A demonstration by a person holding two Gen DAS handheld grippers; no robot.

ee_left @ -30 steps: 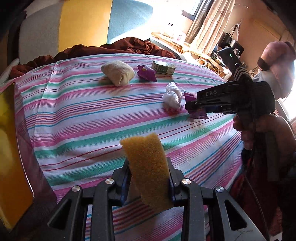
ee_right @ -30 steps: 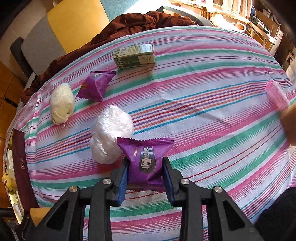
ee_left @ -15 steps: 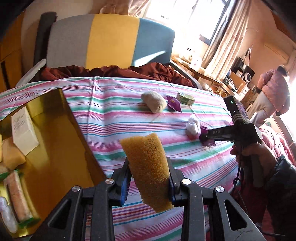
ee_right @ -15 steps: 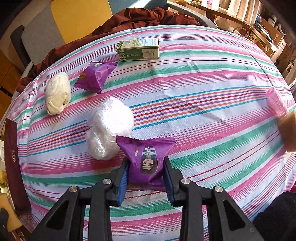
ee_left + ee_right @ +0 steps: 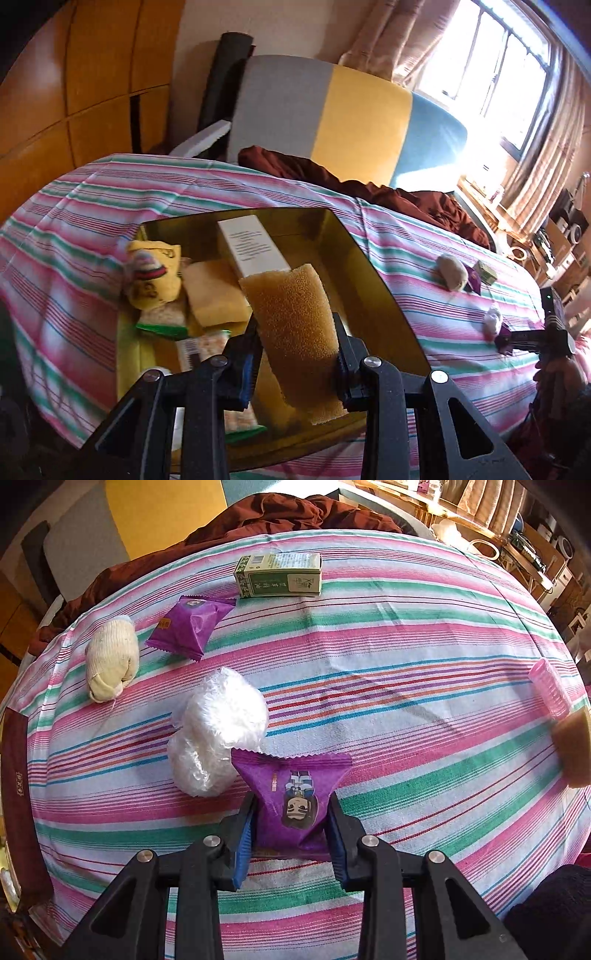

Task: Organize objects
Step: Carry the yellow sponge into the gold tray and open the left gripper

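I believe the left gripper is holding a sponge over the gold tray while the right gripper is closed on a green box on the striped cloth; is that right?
Not quite. In the right wrist view the right gripper is closed on a purple snack packet, not the green box, which lies untouched farther back on the striped cloth. The left gripper does hold the sponge over the gold tray.

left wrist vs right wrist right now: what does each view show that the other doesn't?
Left wrist only: the left tongs shut on a yellow-brown sponge over the gold tray, which already holds a white box, a yellow plush toy and another sponge.

Right wrist only: the right tongs seen close, shut on a purple snack packet, and a pink ribbed cylinder near the right edge.

Both: the striped tablecloth, cream sock roll, green box, second purple packet, white plastic bundle.
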